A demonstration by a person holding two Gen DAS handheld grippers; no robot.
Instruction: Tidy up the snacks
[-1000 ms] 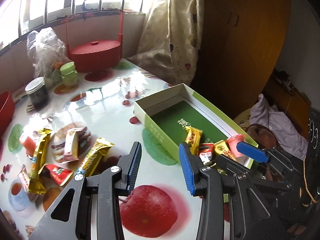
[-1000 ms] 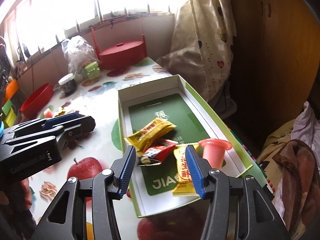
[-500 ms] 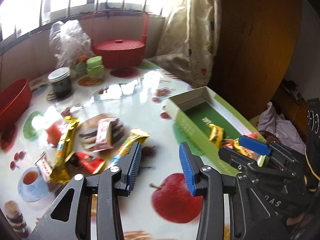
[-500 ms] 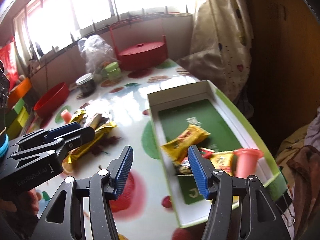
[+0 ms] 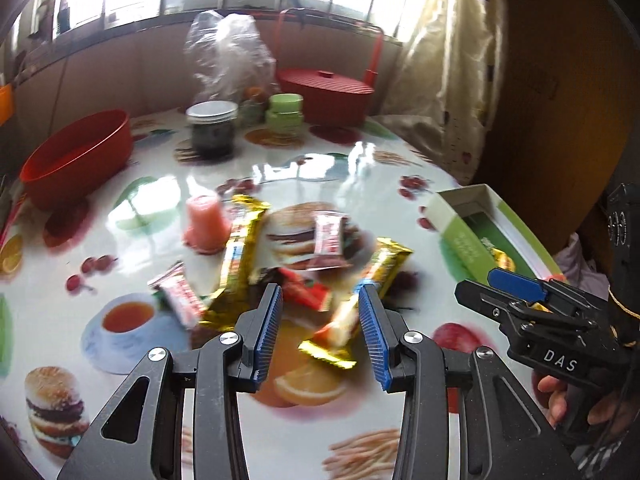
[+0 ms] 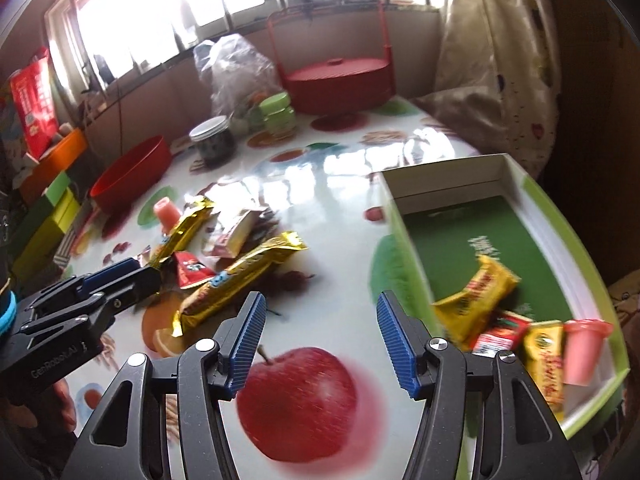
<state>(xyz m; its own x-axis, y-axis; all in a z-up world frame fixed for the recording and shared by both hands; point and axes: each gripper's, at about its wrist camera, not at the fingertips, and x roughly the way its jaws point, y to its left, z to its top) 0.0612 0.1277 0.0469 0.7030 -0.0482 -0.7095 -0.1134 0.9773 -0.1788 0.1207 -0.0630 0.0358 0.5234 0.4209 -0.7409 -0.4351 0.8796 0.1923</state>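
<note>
Snacks (image 5: 244,248) and box (image 6: 552,216) on table (image 5: 320,176)

Blown-out windows (image 6: 172,12) backlight; glare on tabletop (image 5: 360,152); motion blur.

White letters "DAS" stand on the black body of the right gripper (image 5: 516,300). "GenRobot.AI" runs along the left gripper (image 6: 116,280) (faint, grey on black). Print on the snack wrappers is blurred past reading.

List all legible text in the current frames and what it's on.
"DAS": white letters on the right tongs' black body.
"GenRobot.AI": on the left tongs' black body.
White print on the green box floor: blurred, unreadable.
Snack wrappers on the table and in the box: print too blurred to read.
Red bag by the window: text too small.
</note>
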